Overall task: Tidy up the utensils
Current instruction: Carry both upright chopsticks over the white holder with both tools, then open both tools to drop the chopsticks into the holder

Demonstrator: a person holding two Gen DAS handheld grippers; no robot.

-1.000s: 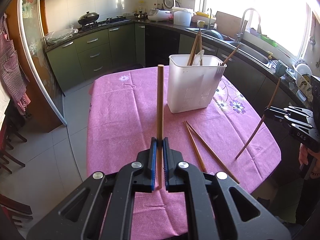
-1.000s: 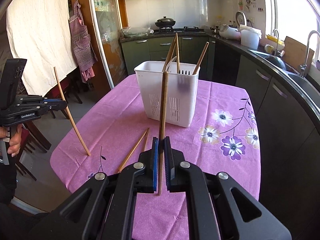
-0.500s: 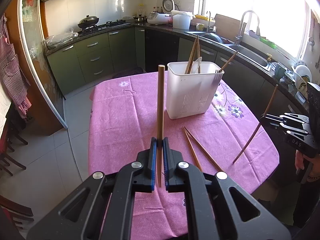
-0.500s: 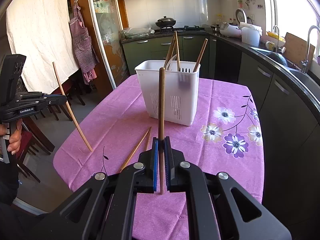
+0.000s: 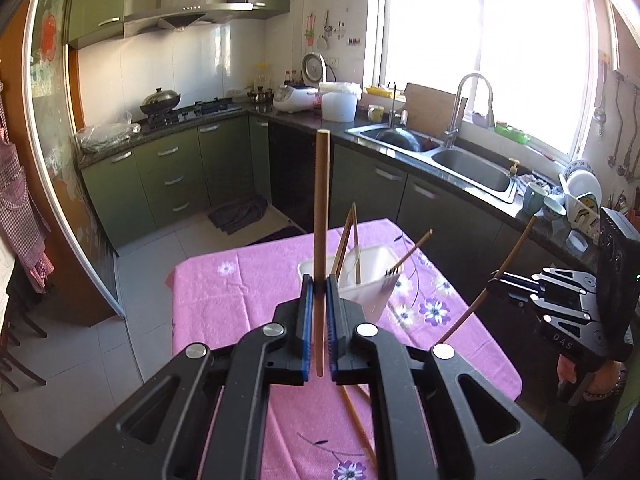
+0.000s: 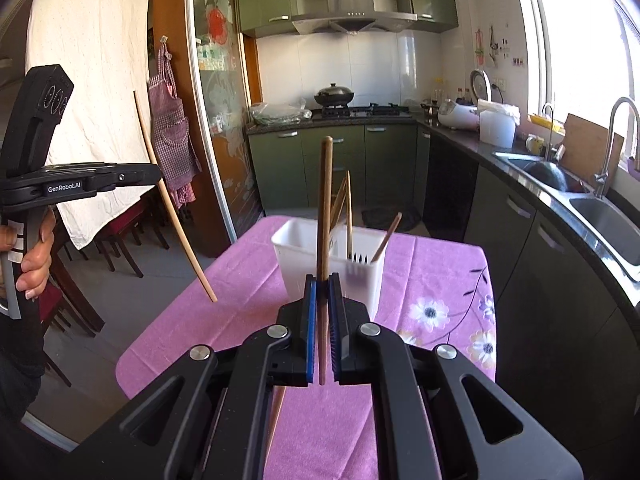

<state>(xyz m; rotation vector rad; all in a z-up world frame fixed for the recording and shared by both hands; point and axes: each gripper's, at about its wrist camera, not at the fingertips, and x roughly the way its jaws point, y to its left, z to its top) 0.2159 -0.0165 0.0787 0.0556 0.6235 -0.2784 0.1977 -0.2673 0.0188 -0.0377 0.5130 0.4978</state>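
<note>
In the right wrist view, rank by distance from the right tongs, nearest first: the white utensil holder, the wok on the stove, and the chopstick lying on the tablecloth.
From the right tongs:
1. Loose chopstick, on the tablecloth just below the tongs.
2. White utensil holder, straight ahead, mid-table.
3. Wok, on the stove at the far counter.

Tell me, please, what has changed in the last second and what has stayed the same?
Both grippers have risen: the left gripper and right gripper now look down from higher, so the white holder sits lower in each view. Nothing was grasped or released. Each stays shut on its chopstick, the holder keeps its utensils, and two loose chopsticks remain on the pink tablecloth.
</note>
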